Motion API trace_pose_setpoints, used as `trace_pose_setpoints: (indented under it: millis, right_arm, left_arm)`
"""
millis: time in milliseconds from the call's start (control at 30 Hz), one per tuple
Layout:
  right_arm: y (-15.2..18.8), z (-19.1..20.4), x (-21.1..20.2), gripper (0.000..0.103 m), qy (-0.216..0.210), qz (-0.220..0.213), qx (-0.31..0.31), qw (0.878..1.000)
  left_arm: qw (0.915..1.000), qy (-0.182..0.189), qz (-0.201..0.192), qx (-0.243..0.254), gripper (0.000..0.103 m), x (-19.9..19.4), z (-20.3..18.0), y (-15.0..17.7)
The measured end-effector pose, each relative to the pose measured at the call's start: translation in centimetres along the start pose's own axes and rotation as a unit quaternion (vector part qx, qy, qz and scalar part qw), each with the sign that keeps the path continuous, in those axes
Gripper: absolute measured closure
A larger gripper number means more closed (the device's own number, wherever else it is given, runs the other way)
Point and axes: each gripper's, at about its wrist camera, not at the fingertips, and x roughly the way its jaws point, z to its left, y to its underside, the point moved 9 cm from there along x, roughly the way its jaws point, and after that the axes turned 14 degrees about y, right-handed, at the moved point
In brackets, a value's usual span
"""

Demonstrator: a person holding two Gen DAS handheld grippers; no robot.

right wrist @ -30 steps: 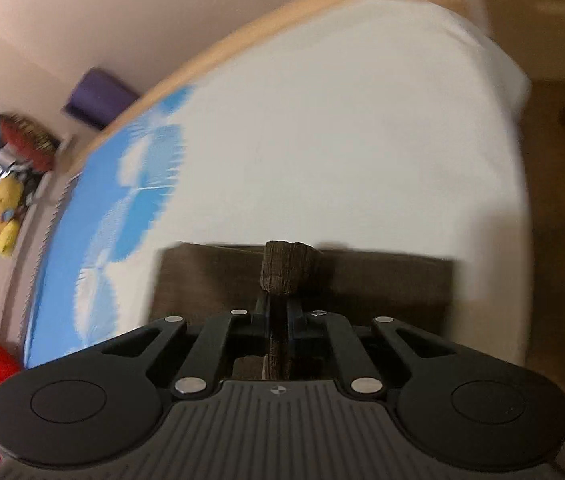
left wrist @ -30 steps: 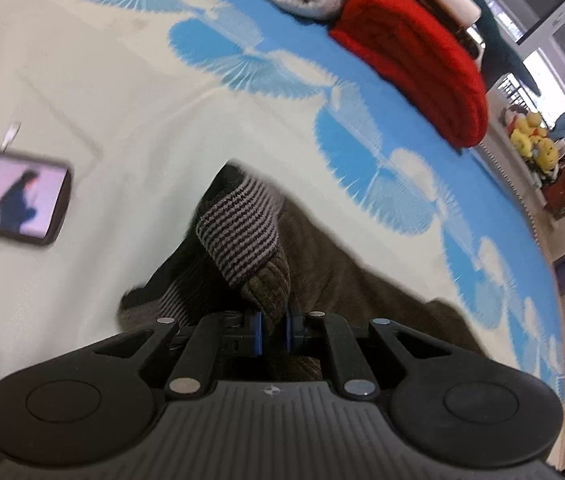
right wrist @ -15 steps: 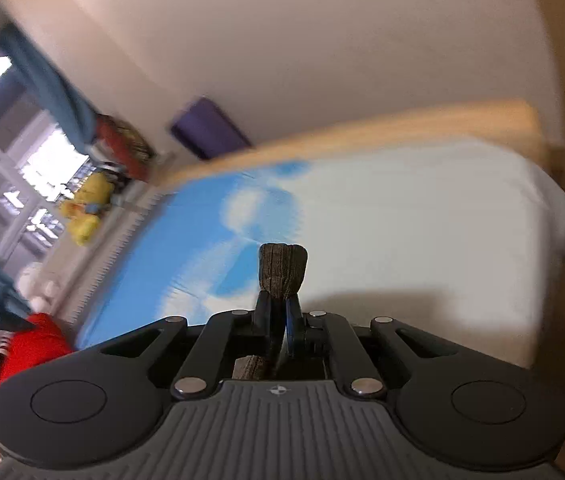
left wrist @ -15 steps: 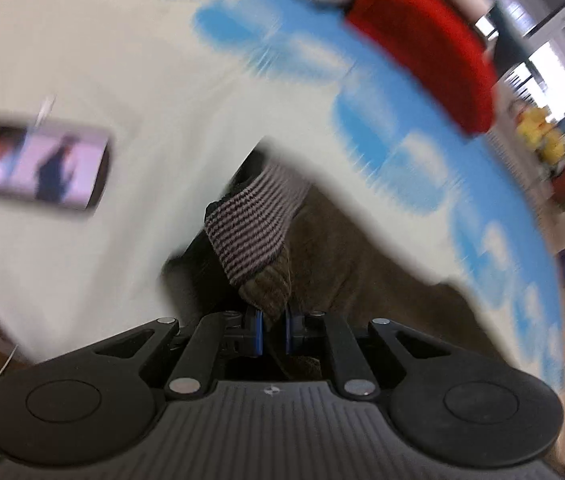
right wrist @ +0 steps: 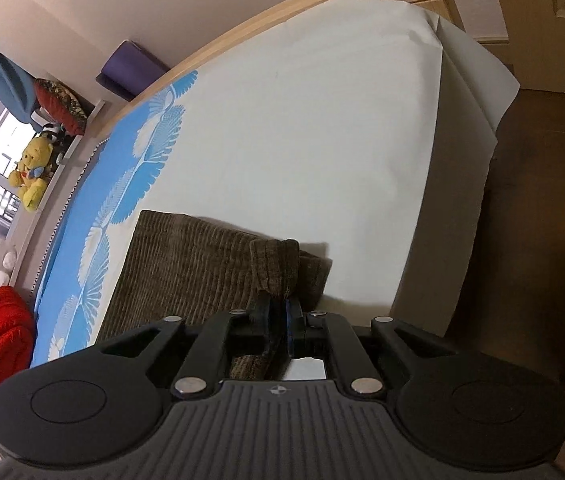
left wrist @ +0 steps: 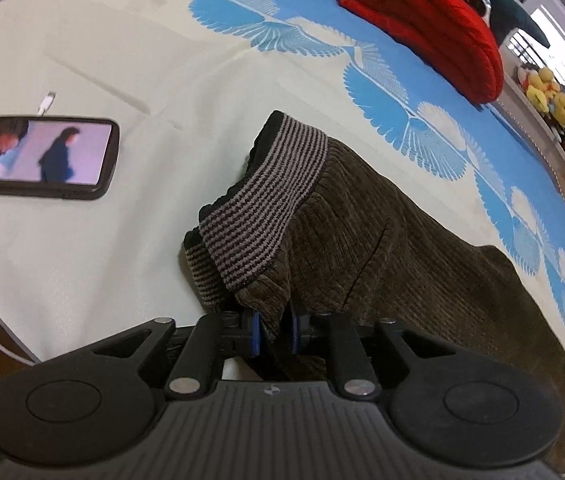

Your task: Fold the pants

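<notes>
Nearest in the left wrist view, the left tool (left wrist: 272, 330) has its blue pads either side of a bunched edge of the brown corduroy pants (left wrist: 382, 256), right by the striped waistband (left wrist: 266, 204); its jaws have just been opening, a small gap shows beside the cloth, and whether the pads still press is hard to tell. The right tool (right wrist: 280, 320) has a pinched fold of the far end of the pants (right wrist: 186, 268) standing up between its pads; its jaws have also just been opening a little. The pants lie on the bed (right wrist: 302, 140), already doubled into a flat band stretching from one tool to the other. This looks like the end of a fold, with the cloth laid down and about to be let go. Next, both tools need to spread fully and draw back without dragging the layers. Farther off lie a phone (left wrist: 38, 158), a red blanket (left wrist: 434, 24) and soft toys (right wrist: 32, 174).
</notes>
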Motion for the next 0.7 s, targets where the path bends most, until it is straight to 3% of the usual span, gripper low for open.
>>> trace_pose_setpoints:
  millis: [33,67,100,133,167,200,233,333,433,533,567,600,700]
  right_arm:
    - [0.1,-0.2,-0.2,0.088,-0.001,0.002,0.002,1.000]
    - [0.2,-0.7,-0.3,0.066,0.012,0.001,0.006,1.000]
    - [0.1,-0.9,-0.8,0.050,0.025,-0.010,0.008,1.000]
    - [-0.1,-1.3,-1.3,0.039,0.048,-0.022,0.005,0.999]
    - [-0.2,-1.7,-1.9,0.027,0.073,-0.035,-0.002,0.997]
    - [-0.5,-1.8,-2.7,0.027,0.086,-0.051,-0.013,0.995]
    - [-0.6,-1.5,-3.4,0.027,0.086,-0.059,-0.029,0.994]
    - [-0.4,0.8,-5.6,0.027,0.055,-0.070,-0.057,0.994]
    - [1.1,5.9,-8.2,0.027,-0.017,-0.070,-0.108,0.992]
    - [5.5,14.2,-10.9,0.029,-0.115,-0.041,-0.188,0.975]
    - [7.7,17.3,-11.8,0.037,-0.147,-0.029,-0.217,0.965]
    - [9.9,19.9,-12.6,0.053,-0.171,-0.021,-0.246,0.954]
    - [17.3,27.8,-13.8,0.076,-0.221,-0.005,-0.333,0.917]
  left_arm:
    - [1.0000,-0.002,-0.002,0.003,0.075,-0.1,0.0,0.0]
    - [1.0000,-0.006,-0.004,0.005,0.071,-0.3,0.0,-0.1]
    - [0.9999,-0.011,-0.005,0.008,0.057,-0.6,0.0,-0.2]
    - [0.9995,-0.028,-0.008,0.013,0.025,-1.2,0.0,-0.3]
    - [0.9983,-0.053,-0.016,0.017,0.011,-2.0,0.1,-0.4]
    - [0.9964,-0.072,-0.037,0.023,0.002,-3.1,0.1,-0.6]
    - [0.9946,-0.077,-0.061,0.034,0.001,-4.2,-0.2,-0.9]
    - [0.9930,-0.060,-0.077,0.067,0.001,-6.2,-1.7,-1.5]
    - [0.9898,-0.050,-0.097,0.092,0.001,-7.2,-3.5,-2.8]
    - [0.9873,-0.038,-0.116,0.102,0.001,-6.6,-5.5,-4.6]
    - [0.9875,-0.032,-0.116,0.102,0.001,-6.0,-6.2,-5.1]
    - [0.9879,-0.024,-0.114,0.102,0.001,-5.3,-7.0,-5.5]
    - [0.9892,-0.011,-0.100,0.106,0.001,-2.5,-8.5,-6.1]
